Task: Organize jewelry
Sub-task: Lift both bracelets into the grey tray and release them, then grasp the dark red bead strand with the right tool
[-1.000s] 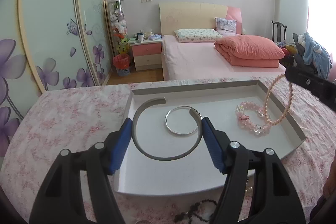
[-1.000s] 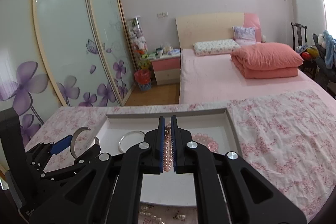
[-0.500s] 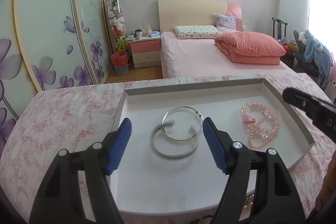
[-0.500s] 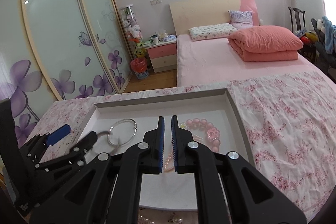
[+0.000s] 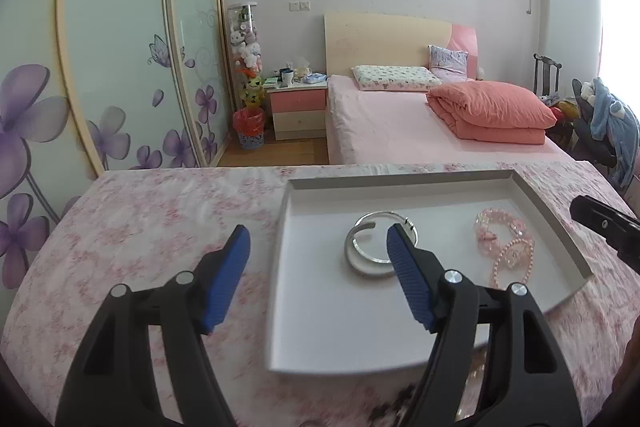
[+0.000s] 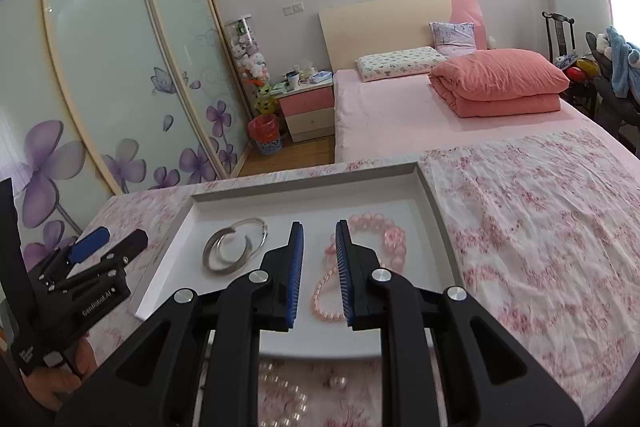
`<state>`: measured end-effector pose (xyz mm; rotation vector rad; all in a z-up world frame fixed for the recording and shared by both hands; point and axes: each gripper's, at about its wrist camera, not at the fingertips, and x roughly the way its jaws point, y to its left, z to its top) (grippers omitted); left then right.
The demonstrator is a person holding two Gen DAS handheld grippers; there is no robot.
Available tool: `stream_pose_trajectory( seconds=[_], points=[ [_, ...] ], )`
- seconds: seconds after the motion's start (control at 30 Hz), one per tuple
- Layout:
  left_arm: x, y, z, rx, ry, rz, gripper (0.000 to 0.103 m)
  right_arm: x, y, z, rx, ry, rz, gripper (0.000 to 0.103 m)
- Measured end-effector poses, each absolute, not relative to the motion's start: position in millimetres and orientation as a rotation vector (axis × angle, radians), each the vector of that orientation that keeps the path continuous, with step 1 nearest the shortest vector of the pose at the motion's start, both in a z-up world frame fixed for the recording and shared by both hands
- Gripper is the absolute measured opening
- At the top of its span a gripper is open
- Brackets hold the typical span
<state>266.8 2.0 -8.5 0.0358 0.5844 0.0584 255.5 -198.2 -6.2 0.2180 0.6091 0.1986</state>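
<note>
A white tray (image 5: 320,327) (image 6: 168,279) lies on the floral cloth. In it lie a grey open cuff (image 5: 354,259) (image 6: 214,259) overlapped by a thin silver bangle (image 5: 414,227) (image 6: 252,225), a pink crystal bracelet (image 5: 498,231) (image 6: 380,231) and a pink pearl strand (image 5: 514,261) (image 6: 324,297). My left gripper (image 5: 318,275) (image 6: 104,241) is open and empty, over the tray's left edge. My right gripper (image 6: 318,267) is open a little and empty, above the pearl strand. Only its tip (image 5: 604,227) shows in the left wrist view.
White pearls (image 6: 288,395) and a loose pearl (image 6: 336,383) lie on the cloth in front of the tray. Dark beads (image 5: 396,407) lie near the tray's front edge. A bed (image 5: 420,131), nightstand (image 5: 298,111) and sliding wardrobe (image 5: 120,67) stand beyond the table.
My left gripper let the grey cuff drop into the tray and drew back to the left. My right gripper opened, and the pearl strand now lies in the tray.
</note>
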Motion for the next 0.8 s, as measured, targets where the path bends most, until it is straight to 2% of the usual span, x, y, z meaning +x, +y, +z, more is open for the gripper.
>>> stream_pose_trajectory(
  seconds=[0.6, 0.67, 0.73, 0.8],
  points=[
    [182.9, 49.3, -57.9, 0.027, 0.745, 0.042, 0.078, 171.3, -158.2, -74.6, 0.088, 0.908, 0.400, 0.019],
    [183.0, 52.5, -59.5, 0.018, 0.750, 0.051, 0.078, 166.4, -150.8, -78.2, 0.073, 0.919, 0.413, 0.031],
    [184.4, 56.1, -59.2, 0.000, 0.755, 0.057, 0.078, 164.5, -143.4, -74.6, 0.066, 0.906, 0.425, 0.049],
    [185.1, 58.3, -58.2, -0.009, 0.754, 0.059, 0.078, 164.3, -136.0, -69.9, 0.053, 0.893, 0.441, 0.054]
  ],
)
